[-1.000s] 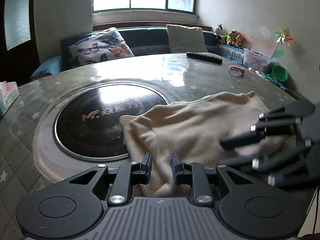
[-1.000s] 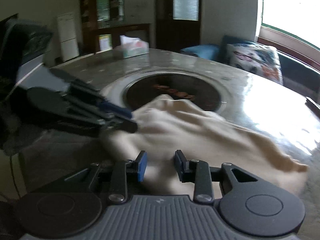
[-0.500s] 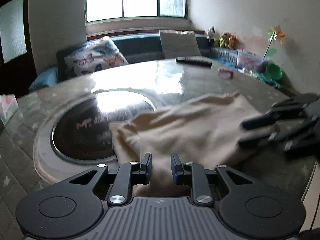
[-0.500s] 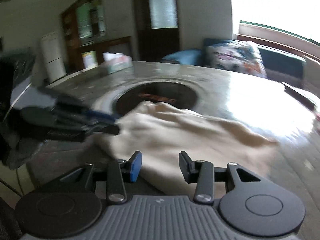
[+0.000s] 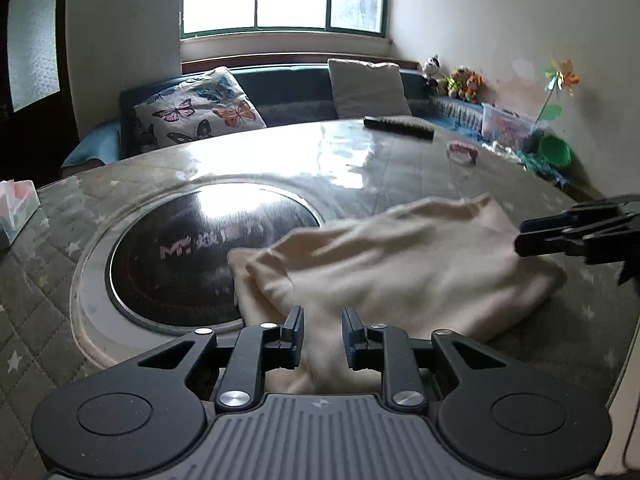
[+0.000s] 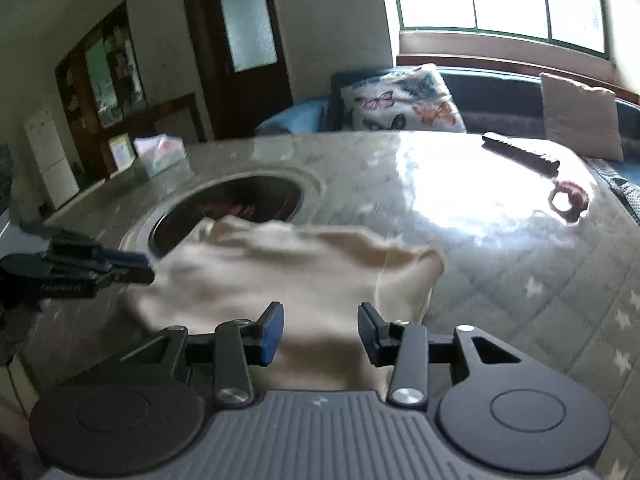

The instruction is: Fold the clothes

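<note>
A cream garment (image 5: 400, 264) lies folded on the round table, its left end over the dark hotplate (image 5: 192, 256). My left gripper (image 5: 319, 330) is open with a narrow gap, just above the garment's near edge, holding nothing. My right gripper (image 6: 320, 330) is open wide above the garment (image 6: 288, 276) at its right end. In the left wrist view the right gripper (image 5: 576, 236) sits at the garment's right edge. In the right wrist view the left gripper (image 6: 116, 268) sits at the garment's left edge.
A tissue box (image 5: 16, 208) stands at the table's left edge. A black remote (image 5: 398, 127) and a pink hair tie (image 5: 462, 155) lie at the far side. A sofa with a butterfly cushion (image 5: 198, 110) is behind the table. The near table edge (image 5: 624, 360) is at right.
My right gripper has opened wider and drawn back to the right, off the garment. My left gripper has opened slightly. The garment now lies flat, released.
</note>
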A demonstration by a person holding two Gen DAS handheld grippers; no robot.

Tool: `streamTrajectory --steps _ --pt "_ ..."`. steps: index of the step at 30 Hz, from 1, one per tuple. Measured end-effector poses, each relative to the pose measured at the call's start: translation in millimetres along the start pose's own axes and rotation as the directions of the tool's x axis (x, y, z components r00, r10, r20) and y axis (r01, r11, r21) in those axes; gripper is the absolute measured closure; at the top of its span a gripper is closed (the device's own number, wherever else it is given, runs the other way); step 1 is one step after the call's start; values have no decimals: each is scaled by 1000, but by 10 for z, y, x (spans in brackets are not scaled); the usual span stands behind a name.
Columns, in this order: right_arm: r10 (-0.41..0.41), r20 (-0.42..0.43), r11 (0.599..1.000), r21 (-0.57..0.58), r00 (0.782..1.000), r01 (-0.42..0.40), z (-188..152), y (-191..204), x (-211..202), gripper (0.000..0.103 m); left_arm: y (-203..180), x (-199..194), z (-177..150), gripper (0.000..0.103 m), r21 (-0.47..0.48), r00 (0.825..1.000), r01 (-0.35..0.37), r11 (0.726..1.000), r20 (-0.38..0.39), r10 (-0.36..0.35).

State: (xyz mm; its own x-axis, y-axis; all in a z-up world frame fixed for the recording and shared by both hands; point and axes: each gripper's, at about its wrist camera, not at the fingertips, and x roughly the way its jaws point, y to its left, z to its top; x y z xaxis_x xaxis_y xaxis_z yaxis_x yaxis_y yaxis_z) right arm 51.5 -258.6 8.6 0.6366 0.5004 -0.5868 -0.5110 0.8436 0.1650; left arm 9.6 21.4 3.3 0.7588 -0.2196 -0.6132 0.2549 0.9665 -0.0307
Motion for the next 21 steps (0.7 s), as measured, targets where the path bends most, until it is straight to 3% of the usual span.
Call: streamTrajectory --steps 5,9,15,21 --pt "-45 -29 995 86 999 47 35 -185 320 62 59 168 62 79 -19 1000 -1 1000 -18 1" --pt "-49 -39 995 87 998 52 36 -246 347 63 131 270 32 79 -33 998 -6 999 -60 4" --pt "-69 -29 993 97 997 71 164 -363 477 63 197 312 149 80 -68 999 -5 998 -35 3" --pt "-81 -30 990 112 996 84 210 -448 591 63 334 492 186 82 -100 997 -40 994 -63 34"
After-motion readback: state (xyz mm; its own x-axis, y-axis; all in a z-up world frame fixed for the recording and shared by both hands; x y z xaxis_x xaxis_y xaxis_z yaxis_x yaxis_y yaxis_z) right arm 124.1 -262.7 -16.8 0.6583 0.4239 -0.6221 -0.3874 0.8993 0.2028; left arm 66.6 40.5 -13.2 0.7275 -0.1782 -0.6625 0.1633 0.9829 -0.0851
